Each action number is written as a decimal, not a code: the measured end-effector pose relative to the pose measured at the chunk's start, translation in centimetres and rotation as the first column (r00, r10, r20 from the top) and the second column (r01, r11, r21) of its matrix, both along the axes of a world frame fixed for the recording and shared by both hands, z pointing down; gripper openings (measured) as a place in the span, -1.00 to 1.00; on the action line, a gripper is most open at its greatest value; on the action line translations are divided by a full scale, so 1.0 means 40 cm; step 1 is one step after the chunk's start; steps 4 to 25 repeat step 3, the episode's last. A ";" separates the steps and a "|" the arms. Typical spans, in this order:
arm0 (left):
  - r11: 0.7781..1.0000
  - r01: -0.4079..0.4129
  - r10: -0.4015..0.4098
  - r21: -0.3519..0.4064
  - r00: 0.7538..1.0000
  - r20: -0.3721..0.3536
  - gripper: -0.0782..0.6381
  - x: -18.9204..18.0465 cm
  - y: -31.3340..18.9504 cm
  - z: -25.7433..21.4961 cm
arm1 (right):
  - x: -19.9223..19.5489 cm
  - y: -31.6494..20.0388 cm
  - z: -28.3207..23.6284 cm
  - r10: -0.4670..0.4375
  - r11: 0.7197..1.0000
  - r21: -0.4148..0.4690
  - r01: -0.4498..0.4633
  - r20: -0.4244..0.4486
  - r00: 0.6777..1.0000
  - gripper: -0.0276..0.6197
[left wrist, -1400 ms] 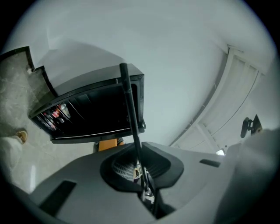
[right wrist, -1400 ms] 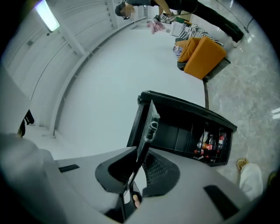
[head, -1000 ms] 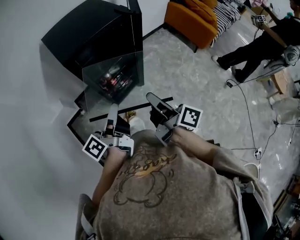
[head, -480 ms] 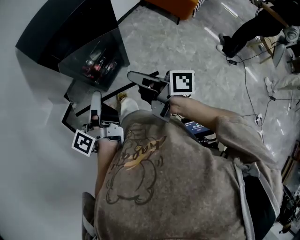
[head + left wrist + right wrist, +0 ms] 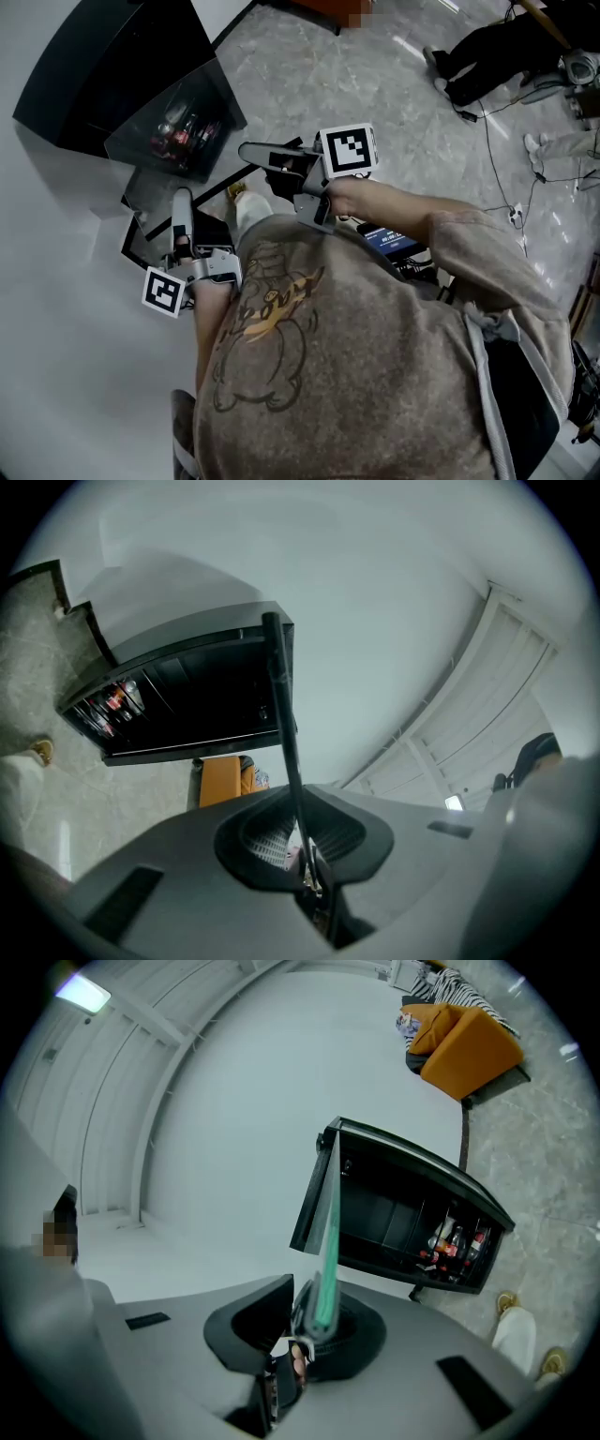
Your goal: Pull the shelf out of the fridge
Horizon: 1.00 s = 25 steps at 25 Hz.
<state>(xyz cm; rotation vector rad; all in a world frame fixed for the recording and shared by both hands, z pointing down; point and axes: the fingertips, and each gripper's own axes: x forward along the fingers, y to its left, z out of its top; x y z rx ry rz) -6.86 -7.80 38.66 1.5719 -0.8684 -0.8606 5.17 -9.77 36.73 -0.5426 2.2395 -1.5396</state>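
Shelf (image 5: 325, 1232) out of the fridge (image 5: 94, 66) yet?

I'd say so. It hangs in the air between me and the fridge, apart from it, with floor (image 5: 375, 84) showing beyond. The bottles (image 5: 183, 131) sit down in the fridge, well away from the pane.

Why both grippers on it?

It's a glass pane in a thin black frame, wide and probably slippery. My left gripper (image 5: 181, 214) is closed on the edge at my left, and my right gripper (image 5: 262, 155) is closed on the edge at my right. Each gripper's own view shows the pane edge-on, running straight out from between the jaws. I think one pinch alone would let it swing.

And why so level?

Both grippers point flat, so the pane lies flat between them. If it tilted, I judge the glass could slide through the pads.

What worries you next?

Setting it down. I only have it by two thin edges, and I see only hard floor around me.
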 end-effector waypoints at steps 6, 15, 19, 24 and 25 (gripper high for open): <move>1.000 0.000 0.000 -0.003 1.000 -0.005 -0.70 -0.001 0.003 0.009 | -0.004 0.002 0.004 -0.007 1.000 0.001 0.007 -0.003 1.000 -0.77; 1.000 0.000 0.000 -0.003 1.000 -0.005 -0.70 -0.001 0.003 0.009 | -0.004 0.002 0.004 -0.007 1.000 0.001 0.007 -0.003 1.000 -0.77; 1.000 0.000 0.000 -0.003 1.000 -0.005 -0.70 -0.001 0.003 0.009 | -0.004 0.002 0.004 -0.007 1.000 0.001 0.007 -0.003 1.000 -0.77; 1.000 0.000 0.000 -0.003 1.000 -0.005 -0.70 -0.001 0.003 0.009 | -0.004 0.002 0.004 -0.007 1.000 0.001 0.007 -0.003 1.000 -0.77; 1.000 0.000 0.000 -0.003 1.000 -0.005 -0.70 -0.001 0.003 0.009 | -0.004 0.002 0.004 -0.007 1.000 0.001 0.007 -0.003 1.000 -0.77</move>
